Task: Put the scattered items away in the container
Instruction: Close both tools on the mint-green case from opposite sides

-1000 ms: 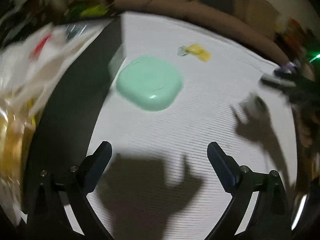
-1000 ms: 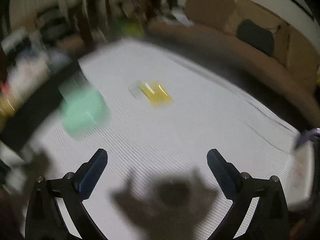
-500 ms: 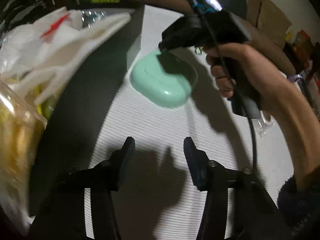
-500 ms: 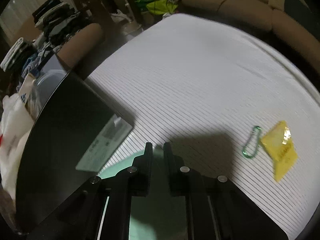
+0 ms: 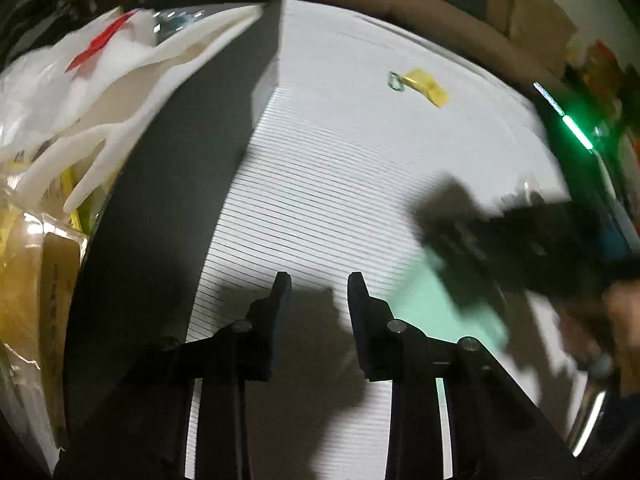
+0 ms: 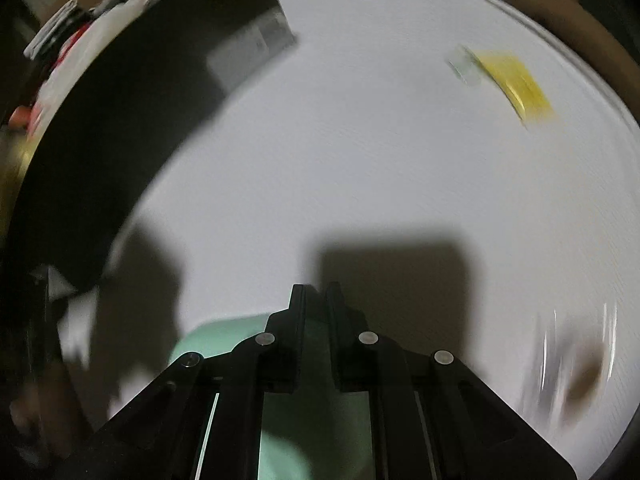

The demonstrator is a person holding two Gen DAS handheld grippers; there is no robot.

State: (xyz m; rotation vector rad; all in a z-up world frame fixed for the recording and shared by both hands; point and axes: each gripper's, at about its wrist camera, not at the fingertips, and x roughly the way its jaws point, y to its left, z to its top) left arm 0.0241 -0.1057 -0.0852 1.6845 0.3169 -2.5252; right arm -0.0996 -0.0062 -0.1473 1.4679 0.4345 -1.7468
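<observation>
Left gripper (image 5: 316, 284): jaws closing, nothing between them, over bare striped tabletop (image 5: 340, 168). Right gripper (image 6: 316, 292): jaws nearly together, pinching the mint-green case (image 6: 224, 336) by its rim. Black box (image 5: 160, 216) borders the left edge. Yellow packet (image 5: 426, 86) and green clip (image 5: 394, 80) lie well apart, open room between.

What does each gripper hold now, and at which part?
The right gripper is shut on the mint-green case, apparently at its edge. The left gripper holds nothing; its jaws are closing on empty space.
</observation>
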